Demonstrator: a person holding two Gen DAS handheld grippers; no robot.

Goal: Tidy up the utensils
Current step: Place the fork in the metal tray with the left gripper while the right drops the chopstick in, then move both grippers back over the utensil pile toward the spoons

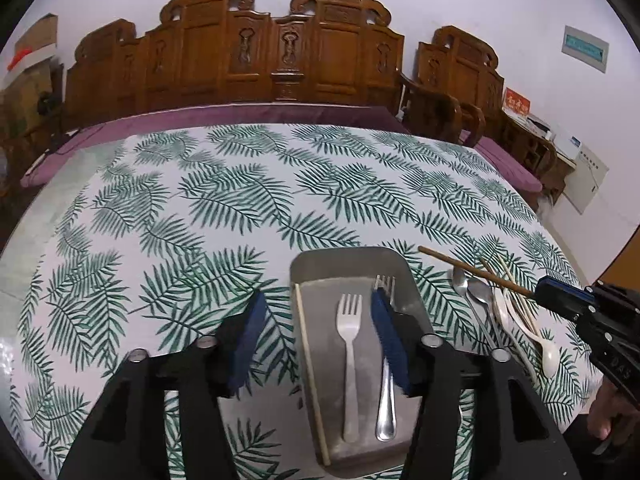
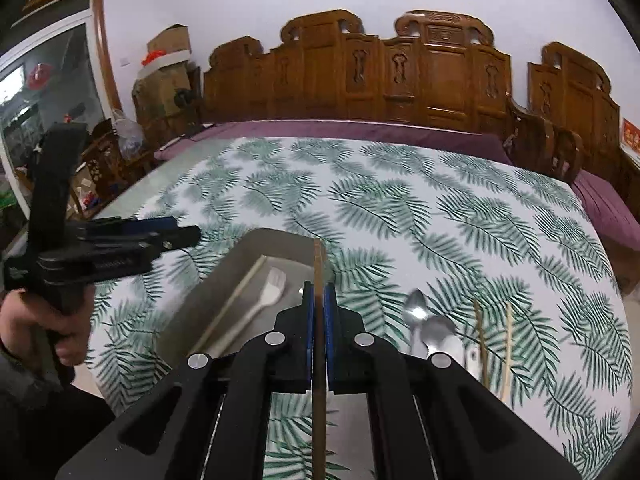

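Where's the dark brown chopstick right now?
The dark brown chopstick is clamped in the right gripper; in the left wrist view it points over the spoons, just right of the metal tray.

Both wrist views look forward and downward, close above the leaf-patterned tablecloth (image 1: 240,200). Both share the grey metal rectangular tray (image 1: 348,260) at lower centre.
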